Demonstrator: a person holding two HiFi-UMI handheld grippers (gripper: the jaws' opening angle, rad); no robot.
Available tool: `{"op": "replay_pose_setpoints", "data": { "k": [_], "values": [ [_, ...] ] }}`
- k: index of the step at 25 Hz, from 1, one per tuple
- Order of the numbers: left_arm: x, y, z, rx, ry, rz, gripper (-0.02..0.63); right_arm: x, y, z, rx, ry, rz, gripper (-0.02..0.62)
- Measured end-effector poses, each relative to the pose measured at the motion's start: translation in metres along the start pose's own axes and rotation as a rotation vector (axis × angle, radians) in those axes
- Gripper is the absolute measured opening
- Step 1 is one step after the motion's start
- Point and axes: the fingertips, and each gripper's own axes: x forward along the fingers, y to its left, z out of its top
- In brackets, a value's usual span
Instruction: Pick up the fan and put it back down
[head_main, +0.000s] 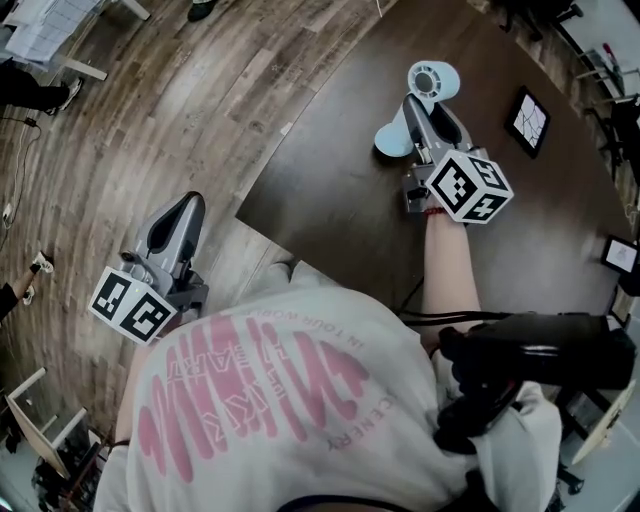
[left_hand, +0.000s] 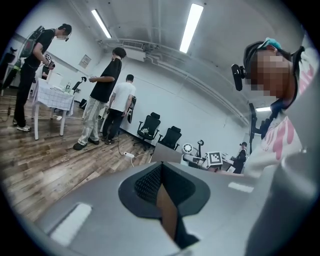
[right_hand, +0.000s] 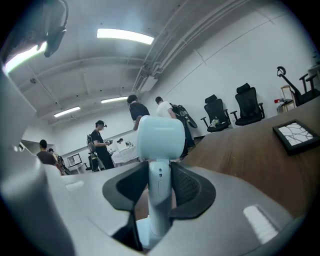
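Note:
A pale blue-white desk fan (head_main: 435, 80) stands upright near the far edge of the dark brown table (head_main: 340, 210), its round base (head_main: 390, 142) low against the tabletop. My right gripper (head_main: 416, 108) is shut on the fan's stem. In the right gripper view the stem (right_hand: 159, 190) runs up between the two dark pads, with the fan's head (right_hand: 160, 137) above them. My left gripper (head_main: 186, 210) hangs over the wooden floor left of the table, far from the fan. In the left gripper view its jaws (left_hand: 160, 172) are shut with nothing between them.
A black-framed tile (head_main: 527, 120) lies on the table right of the fan, and a small screen (head_main: 620, 255) sits at the right edge. A black device (head_main: 540, 350) hangs at the person's chest. People (left_hand: 105, 95), office chairs (left_hand: 150, 127) and a white-clothed table (left_hand: 50, 97) stand across the room.

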Motion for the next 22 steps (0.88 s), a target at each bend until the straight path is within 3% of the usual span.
{"op": "replay_pose_setpoints", "data": {
  "k": [12,22],
  "values": [
    [0.014,-0.006,-0.011,-0.003,0.022,0.004,0.017,0.010,-0.009,-0.023,0.001,0.056,0.016,0.147],
    [0.031,-0.011,-0.009,0.011,0.040,-0.034,0.017,0.003,-0.004,-0.028,-0.056,0.023,0.028,0.144]
  ]
}}
